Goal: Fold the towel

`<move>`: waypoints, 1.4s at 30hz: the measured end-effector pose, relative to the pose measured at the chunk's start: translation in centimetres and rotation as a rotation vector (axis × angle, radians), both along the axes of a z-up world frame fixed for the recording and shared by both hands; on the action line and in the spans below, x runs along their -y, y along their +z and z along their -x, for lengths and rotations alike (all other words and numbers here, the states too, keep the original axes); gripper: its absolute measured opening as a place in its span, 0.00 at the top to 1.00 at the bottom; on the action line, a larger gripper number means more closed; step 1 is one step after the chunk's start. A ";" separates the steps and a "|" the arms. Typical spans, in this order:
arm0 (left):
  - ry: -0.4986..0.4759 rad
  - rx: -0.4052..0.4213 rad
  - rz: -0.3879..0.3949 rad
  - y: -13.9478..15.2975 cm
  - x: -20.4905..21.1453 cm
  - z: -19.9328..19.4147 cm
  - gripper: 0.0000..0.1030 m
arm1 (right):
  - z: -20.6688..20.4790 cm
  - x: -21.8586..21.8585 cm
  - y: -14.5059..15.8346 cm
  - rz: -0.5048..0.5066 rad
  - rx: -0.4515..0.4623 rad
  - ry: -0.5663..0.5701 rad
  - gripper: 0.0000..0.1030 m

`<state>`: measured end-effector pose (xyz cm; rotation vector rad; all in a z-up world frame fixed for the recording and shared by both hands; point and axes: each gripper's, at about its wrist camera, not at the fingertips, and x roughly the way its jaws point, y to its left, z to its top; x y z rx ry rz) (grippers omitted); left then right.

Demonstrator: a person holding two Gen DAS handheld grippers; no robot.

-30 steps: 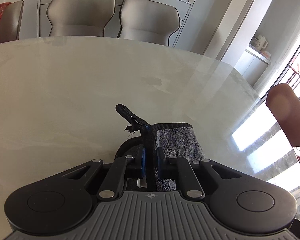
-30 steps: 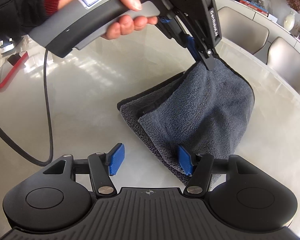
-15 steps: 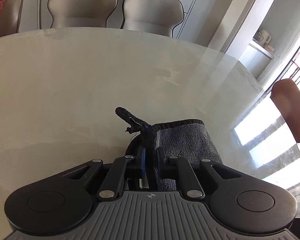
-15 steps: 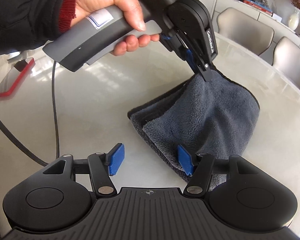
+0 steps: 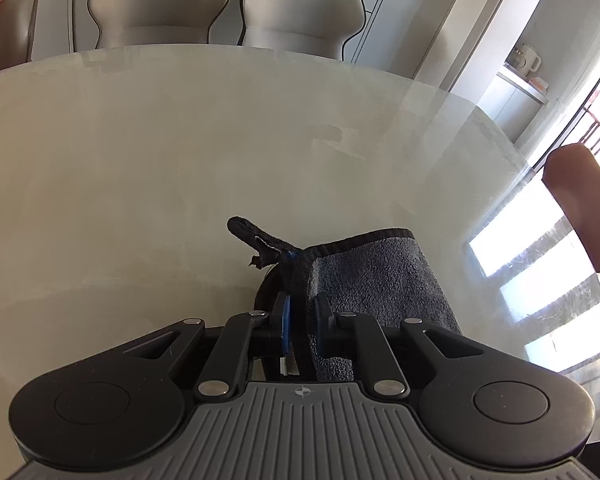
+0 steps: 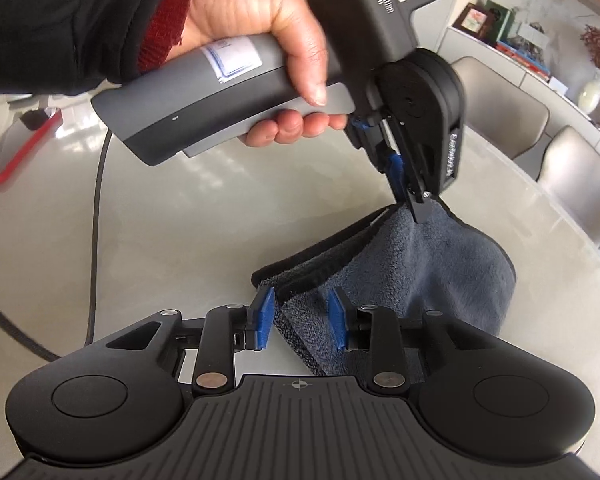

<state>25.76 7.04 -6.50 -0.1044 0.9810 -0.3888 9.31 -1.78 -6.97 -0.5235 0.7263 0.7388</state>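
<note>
Since a second ago your right gripper [image 6: 300, 316] has slid a little along the towel's [image 6: 432, 276] near edge, and its jaws have just been closing; the layered corner of the cloth now sits between the blue pads [image 6: 265, 316], which stand close on either side of it, though the right wrist view does not settle whether both pads already press the fabric. Your left gripper [image 5: 302, 316] has hardly shifted and stays clamped on the towel's far corner.

That towel is grey terry with a dark hem, doubled over on itself. It lies on the pale table [image 6: 204, 216], with the far corner lifted clear of the surface and the rest draping down from it to the tabletop. In the left wrist view a loop of the dark hem [image 5: 252, 236] sticks up just beyond the fingertips, and the grey cloth spreads to the right of them.

Your left hand [image 6: 260, 40], in a dark sleeve with a red cuff, wraps the grey handle of that tool above the towel. A black cable [image 6: 96, 216] trails across the table to the left of the towel. Farther left of it lies a red-edged flat object [image 6: 16, 152]. Beyond the towel, past the table's far edge, stand beige chairs [image 5: 300, 12], with shelves holding books and a vase off to the right.
</note>
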 end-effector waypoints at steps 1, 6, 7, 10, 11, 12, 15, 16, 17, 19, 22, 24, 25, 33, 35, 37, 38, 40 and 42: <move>-0.001 -0.002 0.001 0.0 -0.1 0.0 0.89 | -0.3 0.0 0.0 -0.003 -0.016 -0.010 0.85; -0.007 0.004 -0.012 0.7 -0.4 0.1 0.89 | -1.6 1.0 2.0 -0.135 -0.096 -0.062 0.91; -0.009 0.012 -0.021 0.8 -0.4 0.2 0.89 | -1.8 1.1 2.5 -0.168 -0.107 -0.065 0.91; -0.008 0.006 -0.036 0.7 -0.6 0.2 0.86 | -2.1 0.8 2.6 -0.185 -0.127 -0.052 0.91; -0.006 -0.006 -0.039 0.4 -0.7 0.1 0.86 | -2.1 0.8 2.3 -0.175 -0.134 -0.048 0.91; -0.005 -0.017 -0.041 0.1 -0.7 0.1 0.84 | -2.0 0.7 1.9 -0.159 -0.144 -0.045 0.90; 0.002 -0.024 -0.035 -0.8 -0.9 0.3 0.80 | -1.8 0.5 0.8 -0.108 -0.151 -0.023 0.84; 0.004 -0.019 -0.030 -0.8 -1.0 0.3 0.78 | -1.6 0.5 0.7 -0.101 -0.143 -0.014 0.76; 0.006 -0.013 -0.026 -0.7 -1.1 0.4 0.75 | -1.5 0.4 0.8 -0.099 -0.141 -0.008 0.73; 0.006 0.020 -0.026 -0.1 -1.3 0.6 0.70 | -1.2 0.8 1.6 -0.127 -0.115 0.003 0.73; 0.015 0.096 -0.040 1.6 -1.9 1.4 0.55 | -1.1 2.4 3.2 -0.180 -0.064 -0.035 0.73; 0.013 0.133 -0.039 2.7 -2.3 2.2 0.55 | -1.2 3.8 3.8 -0.187 -0.048 -0.086 0.73; 0.004 0.145 -0.028 3.2 -2.4 2.8 0.55 | -1.4 4.4 4.0 -0.183 -0.043 -0.111 0.73; -0.100 0.037 0.071 1.4 0.1 6.5 0.55 | -1.9 8.0 2.8 -0.124 -0.083 -0.199 0.73; -0.102 0.001 0.072 0.4 0.4 6.8 0.56 | -2.1 7.7 2.0 -0.094 -0.098 -0.182 0.73; -0.105 -0.022 0.072 -0.4 0.7 7.3 0.56 | -2.0 7.3 1.1 -0.038 -0.105 -0.179 0.72; -0.109 -0.019 0.060 -0.6 0.8 7.4 0.57 | -1.9 7.3 0.9 -0.031 -0.102 -0.176 0.72; -0.120 -0.006 0.021 -0.7 0.8 7.3 0.67 | -2.0 7.4 0.7 -0.041 -0.108 -0.184 0.71; -0.117 -0.007 -0.018 -0.4 1.0 7.1 0.75 | -2.3 7.5 0.5 -0.053 -0.123 -0.198 0.70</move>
